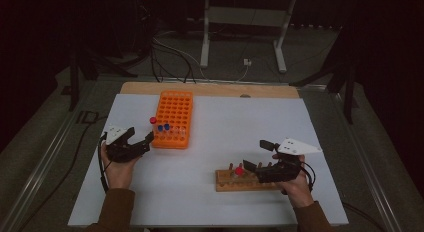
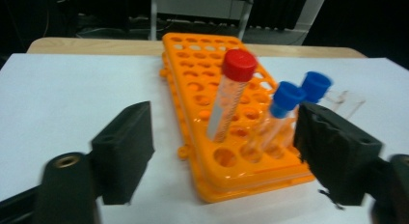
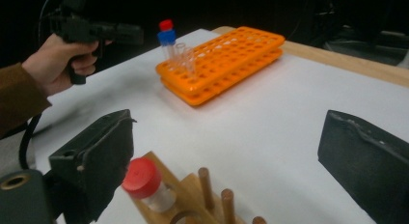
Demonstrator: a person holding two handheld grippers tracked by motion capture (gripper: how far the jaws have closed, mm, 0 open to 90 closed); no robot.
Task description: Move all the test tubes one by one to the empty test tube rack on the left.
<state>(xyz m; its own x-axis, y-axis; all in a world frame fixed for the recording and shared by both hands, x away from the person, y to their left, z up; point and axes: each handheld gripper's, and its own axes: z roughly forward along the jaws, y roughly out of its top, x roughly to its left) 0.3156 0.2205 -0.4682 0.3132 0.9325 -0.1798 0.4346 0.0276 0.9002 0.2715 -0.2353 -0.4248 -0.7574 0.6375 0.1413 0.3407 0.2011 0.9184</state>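
Note:
An orange tube rack [image 1: 175,112] lies at the left back of the white table top. At its near end stand a red-capped tube [image 2: 230,96] and two blue-capped tubes [image 2: 285,105], all leaning a little. My left gripper [image 1: 140,136] hangs just short of that end, open, with nothing between its pads [image 2: 126,147]. A wooden peg rack [image 1: 227,183] at the front right holds a short red-capped vial [image 3: 143,181]. My right gripper [image 3: 231,151] is open above this rack, and its left pad [image 3: 99,154] is close beside the vial without touching it.
Clear uncapped tubes [image 2: 345,101] stand in the orange rack next to the blue ones. Several bare wooden pegs [image 3: 206,181] rise from the peg rack. The white sheet [image 1: 240,122] lies on a wooden board, with a stand's legs [image 1: 280,52] and cables behind it.

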